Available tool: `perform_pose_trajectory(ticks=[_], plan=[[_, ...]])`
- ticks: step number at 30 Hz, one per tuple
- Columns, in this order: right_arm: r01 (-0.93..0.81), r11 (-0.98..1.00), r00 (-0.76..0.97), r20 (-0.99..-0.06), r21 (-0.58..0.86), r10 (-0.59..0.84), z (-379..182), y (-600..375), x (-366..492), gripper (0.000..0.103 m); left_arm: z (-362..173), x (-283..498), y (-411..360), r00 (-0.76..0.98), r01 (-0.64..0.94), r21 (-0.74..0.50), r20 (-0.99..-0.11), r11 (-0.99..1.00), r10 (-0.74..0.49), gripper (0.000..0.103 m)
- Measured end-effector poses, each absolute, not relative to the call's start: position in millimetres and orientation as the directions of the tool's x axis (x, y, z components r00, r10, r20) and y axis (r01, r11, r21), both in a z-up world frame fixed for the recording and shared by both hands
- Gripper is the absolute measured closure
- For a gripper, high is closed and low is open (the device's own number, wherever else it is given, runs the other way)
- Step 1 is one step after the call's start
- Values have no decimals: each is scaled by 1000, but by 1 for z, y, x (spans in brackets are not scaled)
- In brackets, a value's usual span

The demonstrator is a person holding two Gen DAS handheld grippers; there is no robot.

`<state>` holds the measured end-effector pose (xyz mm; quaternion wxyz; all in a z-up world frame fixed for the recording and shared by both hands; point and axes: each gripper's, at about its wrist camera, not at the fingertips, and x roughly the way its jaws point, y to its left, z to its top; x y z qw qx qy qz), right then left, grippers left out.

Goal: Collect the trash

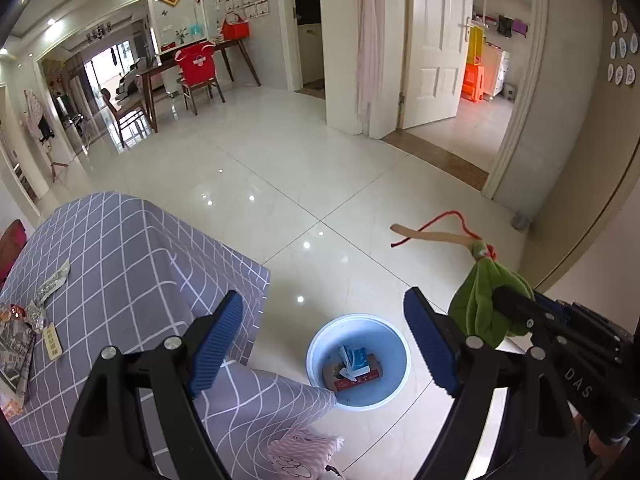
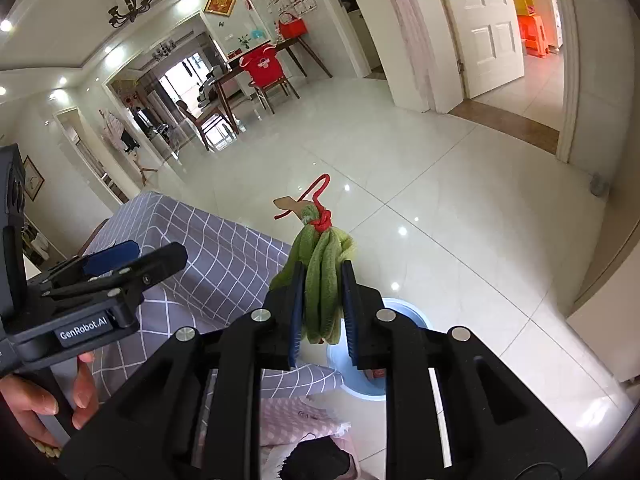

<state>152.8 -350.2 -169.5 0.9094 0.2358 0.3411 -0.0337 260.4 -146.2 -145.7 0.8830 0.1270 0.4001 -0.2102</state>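
My right gripper (image 2: pixel 323 312) is shut on a green cloth bundle (image 2: pixel 322 276) tied with red string to a wooden stick (image 2: pixel 286 202); it hangs above the floor beside the table. The bundle also shows in the left wrist view (image 1: pixel 486 304), held by the right gripper (image 1: pixel 516 308). A light blue bin (image 1: pixel 320 350) stands on the floor below and holds a red box and blue-white wrappers (image 1: pixel 354 364); its rim shows under the right gripper (image 2: pixel 408 308). My left gripper (image 1: pixel 324 336) is open and empty above the bin; it also shows at the left of the right wrist view (image 2: pixel 120 260).
A table with a grey checked cloth (image 1: pixel 132 264) stands at left, bearing wrappers (image 1: pixel 52 282) and a magazine (image 1: pixel 16 348). A pink cloth (image 1: pixel 308 454) lies below. White tiled floor (image 1: pixel 320 168) stretches ahead, with a dining table and chairs (image 1: pixel 192 72) far off and an open doorway (image 1: pixel 476 92) to the right.
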Motion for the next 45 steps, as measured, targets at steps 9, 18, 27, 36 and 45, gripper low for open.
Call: perform_pose_trajectory(ticks=[9, 18, 27, 36, 45], plan=[[204, 886, 763, -634, 416, 122, -171, -344, 166, 79, -141, 260, -134, 608, 436, 55, -754, 898, -249, 22], [239, 878, 758, -645, 414, 98, -184, -344, 173, 21, -131, 262, -112, 628, 405, 47, -740, 913, -240, 22], [208, 890, 765, -635, 406, 112, -168, -323, 172, 21, -121, 257, -83, 641, 379, 34, -730, 925, -236, 22], [76, 920, 779, -599, 385, 186, -136, -261, 180, 21, -104, 252, -9, 688, 279, 23, -702, 960, -184, 22], [-107, 939, 765, -576, 327, 288, -107, -167, 204, 21, -78, 258, 133, 755, 18, 18, -656, 1000, -2, 18]])
